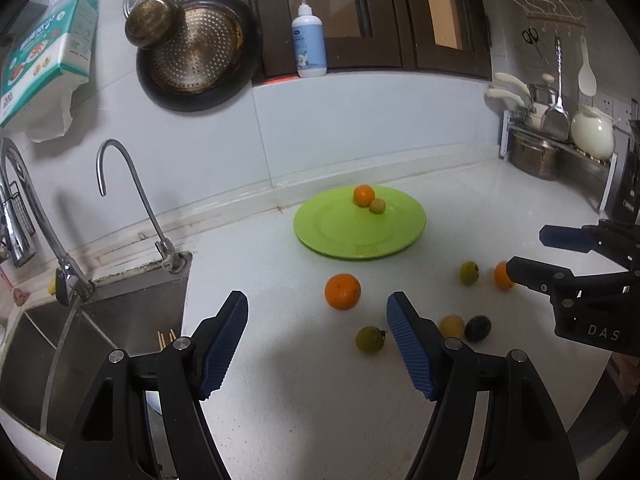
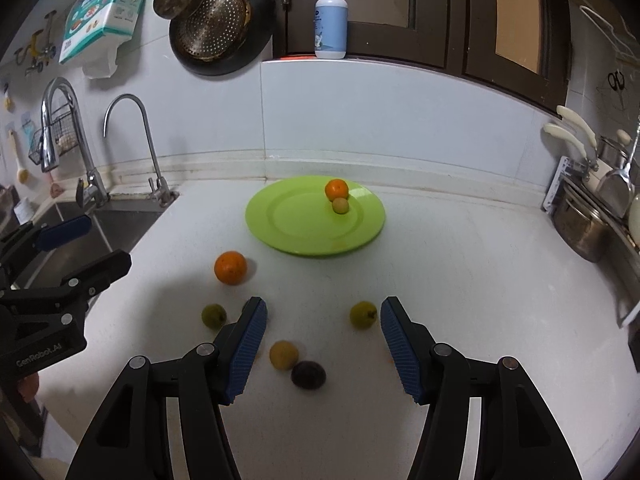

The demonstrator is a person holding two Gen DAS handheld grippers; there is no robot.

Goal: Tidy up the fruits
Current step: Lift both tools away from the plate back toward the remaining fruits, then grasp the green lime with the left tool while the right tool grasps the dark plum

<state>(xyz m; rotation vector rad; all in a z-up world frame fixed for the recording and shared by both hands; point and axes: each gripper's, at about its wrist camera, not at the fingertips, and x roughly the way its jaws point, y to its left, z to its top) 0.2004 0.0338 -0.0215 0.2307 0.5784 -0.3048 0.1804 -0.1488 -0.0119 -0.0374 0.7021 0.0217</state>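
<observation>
Both claws wide (empty), loose fruits between left claw (image 1: 318,344), right claw (image 2: 324,344), green plate (image 2: 280,236).

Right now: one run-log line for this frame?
plate: two fruits | counter: six fruits loose | left gripper: open, empty | right gripper: open, empty

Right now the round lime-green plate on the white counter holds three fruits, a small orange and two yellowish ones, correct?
Not quite: the round lime-green plate holds two fruits, a small orange and one yellowish fruit touching it. The right wrist view shows this; the other fruits lie loose on the white counter.
</observation>
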